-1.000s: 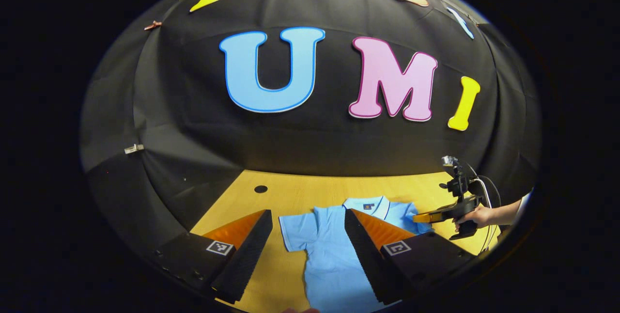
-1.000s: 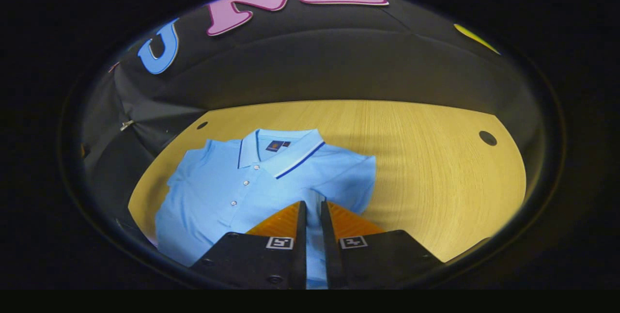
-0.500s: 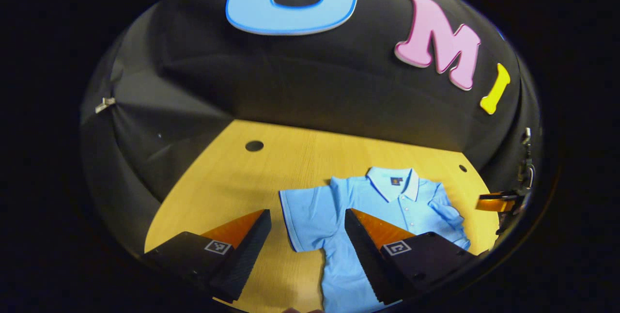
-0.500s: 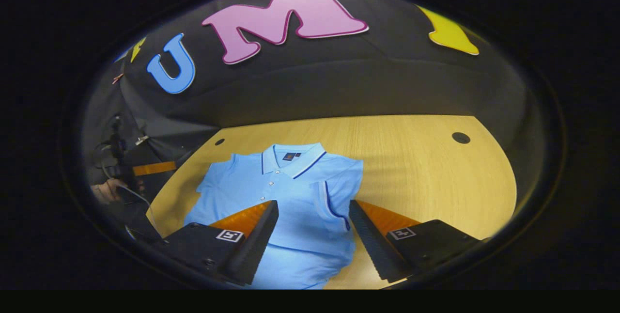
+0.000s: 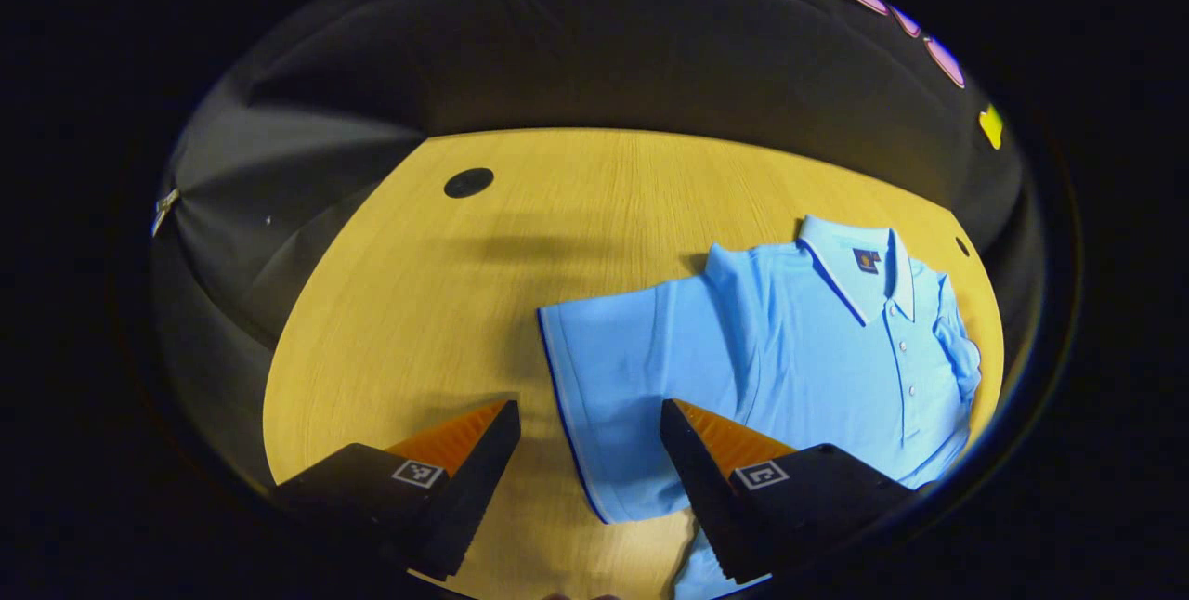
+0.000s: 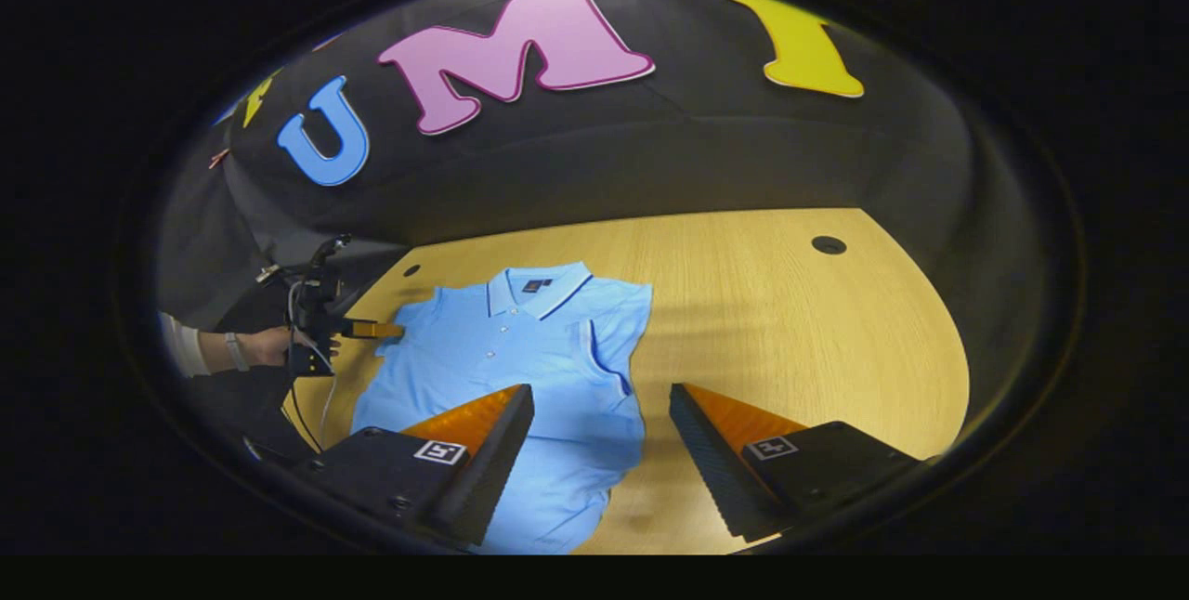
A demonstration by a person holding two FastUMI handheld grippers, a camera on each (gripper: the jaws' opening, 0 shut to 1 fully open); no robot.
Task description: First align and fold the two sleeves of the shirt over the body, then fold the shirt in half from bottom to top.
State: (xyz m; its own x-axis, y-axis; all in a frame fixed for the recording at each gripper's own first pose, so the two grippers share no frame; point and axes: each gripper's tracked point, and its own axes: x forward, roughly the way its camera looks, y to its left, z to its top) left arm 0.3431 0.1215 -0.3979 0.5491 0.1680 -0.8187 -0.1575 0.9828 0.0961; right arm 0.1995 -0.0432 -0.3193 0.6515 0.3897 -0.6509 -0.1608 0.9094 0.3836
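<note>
A light blue polo shirt (image 5: pixel 817 349) lies flat on the wooden table (image 5: pixel 418 303), collar toward the far wall. In the left gripper view its left sleeve (image 5: pixel 632 358) spreads out to the side, and the sleeve's dark-trimmed hem runs between the fingers of my open left gripper (image 5: pixel 587 414), which hovers over it. In the right gripper view the shirt (image 6: pixel 502 349) has its right sleeve (image 6: pixel 608 349) folded over the body. My right gripper (image 6: pixel 602 391) stands open above that side, holding nothing. The left gripper (image 6: pixel 385 330) also appears there, at the shirt's far shoulder, held by a hand (image 6: pixel 269 346).
The table has round dark holes near its back corners (image 5: pixel 468 182) (image 6: pixel 828 244). Black cloth walls close in behind and at the sides. Bare wood stretches left of the shirt in the left gripper view and right of it (image 6: pixel 790 321) in the right gripper view.
My right gripper opened, let go of the right sleeve now lying over the body, and drew back. My left gripper tipped down and moved in over the left sleeve.
</note>
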